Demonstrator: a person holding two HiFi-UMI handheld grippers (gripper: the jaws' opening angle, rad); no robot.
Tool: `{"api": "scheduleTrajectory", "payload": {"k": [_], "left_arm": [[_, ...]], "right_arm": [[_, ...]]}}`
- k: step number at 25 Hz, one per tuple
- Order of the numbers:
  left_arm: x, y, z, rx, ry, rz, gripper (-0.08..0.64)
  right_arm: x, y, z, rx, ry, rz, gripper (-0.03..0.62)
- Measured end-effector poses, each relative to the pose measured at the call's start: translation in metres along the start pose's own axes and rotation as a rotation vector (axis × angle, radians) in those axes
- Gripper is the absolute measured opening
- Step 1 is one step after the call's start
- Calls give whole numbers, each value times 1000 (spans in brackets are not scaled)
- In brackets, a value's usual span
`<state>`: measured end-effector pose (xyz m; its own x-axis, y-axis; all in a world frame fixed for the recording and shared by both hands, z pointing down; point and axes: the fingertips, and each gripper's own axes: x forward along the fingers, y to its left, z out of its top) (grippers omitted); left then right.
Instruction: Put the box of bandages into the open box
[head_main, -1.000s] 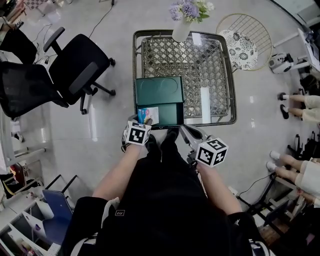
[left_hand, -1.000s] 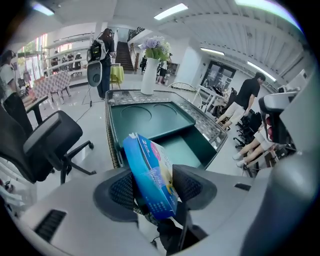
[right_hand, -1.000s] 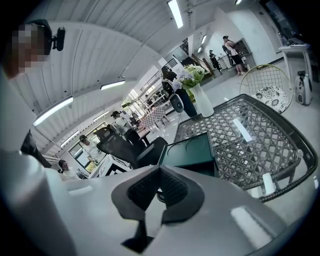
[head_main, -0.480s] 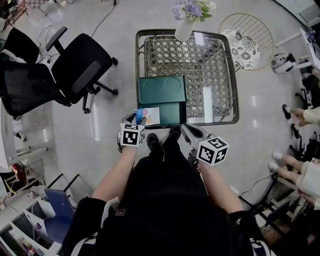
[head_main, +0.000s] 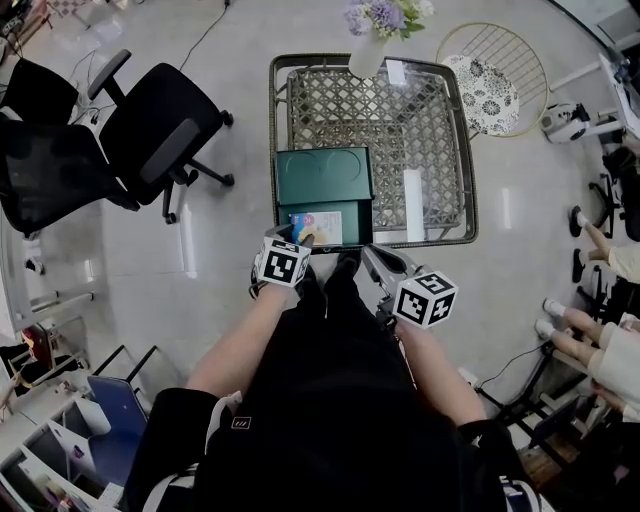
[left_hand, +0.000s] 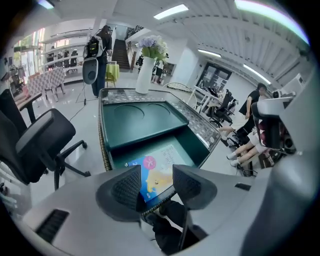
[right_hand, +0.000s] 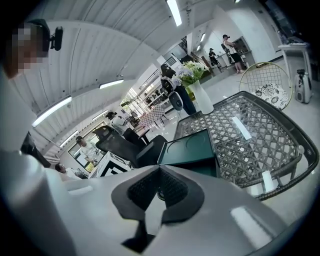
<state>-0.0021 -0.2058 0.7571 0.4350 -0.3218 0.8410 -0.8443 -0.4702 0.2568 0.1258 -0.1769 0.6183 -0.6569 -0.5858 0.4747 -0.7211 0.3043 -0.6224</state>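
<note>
Blue and yellow box of bandages (head_main: 318, 226) is now over the low half of the open box (head_main: 322, 176).
It has moved right since half a second ago, from the left rim to the middle. My left gripper (head_main: 298, 238) pinches its near edge tight. My right gripper (head_main: 374, 261) hangs just beside the green box, jaws pressed together on nothing.

lattice-topped table (head_main: 400, 110) bearing a green open box (head_main: 322, 175), a white flower vase (head_main: 366, 62), a long white strip (head_main: 411, 205)
</note>
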Motion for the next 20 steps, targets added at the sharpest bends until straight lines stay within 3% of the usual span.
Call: {"api": "scheduleTrajectory", "payload": {"k": [6,12,16,20], "left_arm": [[-14,6,15,11,-60,5,199],[-50,22,51,72,-199,53,194],[-84,27,75,112,-294,78,151],[-112,27,88,90,-374,74,100]], "right_arm": [[0,10,11,-28,-36,2,8],[-17,6,37,-63,-114,-31,8],[-35,7,61,-106,-169,-55,8],[-44,11,76,-143,-196,-54,8]]}}
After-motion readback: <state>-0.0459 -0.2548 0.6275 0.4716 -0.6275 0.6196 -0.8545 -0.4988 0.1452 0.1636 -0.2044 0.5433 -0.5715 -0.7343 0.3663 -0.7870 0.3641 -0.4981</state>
